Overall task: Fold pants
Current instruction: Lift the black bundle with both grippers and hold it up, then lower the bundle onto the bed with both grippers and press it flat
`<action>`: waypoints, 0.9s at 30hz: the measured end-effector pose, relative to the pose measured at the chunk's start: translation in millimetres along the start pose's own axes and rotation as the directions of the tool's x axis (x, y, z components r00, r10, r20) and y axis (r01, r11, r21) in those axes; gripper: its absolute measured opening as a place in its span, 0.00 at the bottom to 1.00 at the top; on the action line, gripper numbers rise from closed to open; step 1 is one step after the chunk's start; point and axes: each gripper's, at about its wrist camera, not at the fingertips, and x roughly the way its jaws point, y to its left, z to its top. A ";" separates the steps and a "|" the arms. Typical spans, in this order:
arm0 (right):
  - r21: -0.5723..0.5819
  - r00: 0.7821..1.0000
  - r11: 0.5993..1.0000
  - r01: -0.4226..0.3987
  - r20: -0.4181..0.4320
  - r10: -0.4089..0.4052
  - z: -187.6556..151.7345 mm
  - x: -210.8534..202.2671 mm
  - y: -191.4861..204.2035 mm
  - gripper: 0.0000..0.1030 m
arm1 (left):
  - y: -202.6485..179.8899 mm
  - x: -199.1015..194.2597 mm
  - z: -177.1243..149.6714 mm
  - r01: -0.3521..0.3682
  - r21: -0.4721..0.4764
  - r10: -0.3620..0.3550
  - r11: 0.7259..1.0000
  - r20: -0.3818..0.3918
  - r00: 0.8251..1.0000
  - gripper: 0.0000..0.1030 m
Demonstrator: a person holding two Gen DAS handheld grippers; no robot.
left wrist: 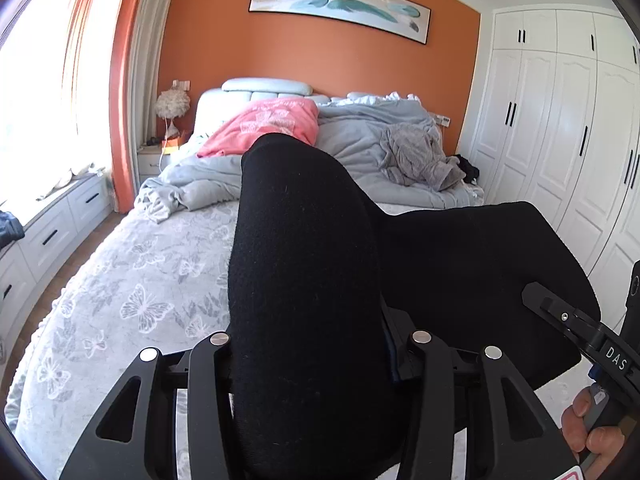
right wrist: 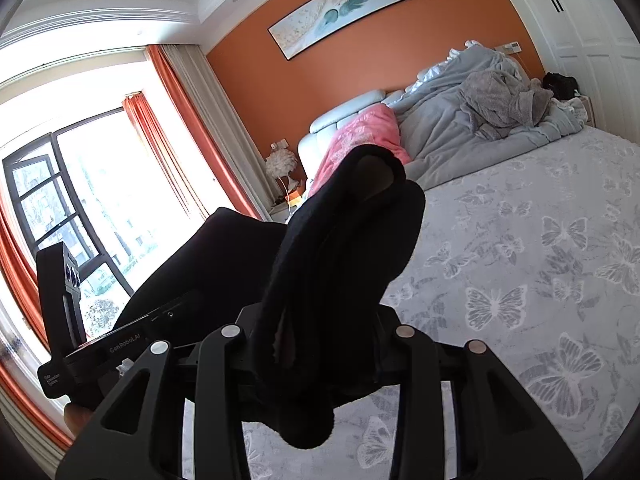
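Black pants point(left wrist: 312, 280) in both tongs, apparently above bed point(left wrist: 132, 280)

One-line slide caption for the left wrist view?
Left tool grips black pants lifted above the butterfly-print bed, right tool holding alongside.

An orange wall point(left wrist: 320, 64) carries a long painting point(left wrist: 340, 2) above the bed point(left wrist: 132, 280). White wardrobes point(left wrist: 560, 128) stand opposite a bright window point(right wrist: 80, 184) with orange curtains point(left wrist: 124, 92).
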 end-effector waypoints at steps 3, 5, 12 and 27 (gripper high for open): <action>0.023 0.999 1.000 0.011 -0.033 -0.010 -14.2 20.7 -16.8 0.34 | 3.4 25.7 -9.5 -0.004 -0.002 0.004 1.000 -0.031 1.000 0.43; 0.036 0.998 0.999 0.024 -0.062 -0.022 -28.1 37.2 -30.8 0.34 | 8.1 44.7 -18.7 -0.005 -0.004 0.005 1.000 -0.053 0.999 0.43; 0.019 0.904 0.934 0.356 -0.258 -0.340 -112.6 100.4 -118.0 0.50 | 37.7 141.2 -95.3 -0.078 -0.018 0.071 0.997 -0.250 0.966 0.59; -0.091 0.849 0.928 0.360 -0.380 -0.367 -104.0 161.7 -121.8 0.75 | 58.2 129.3 -88.0 -0.137 -0.075 0.110 0.988 -0.285 0.952 0.83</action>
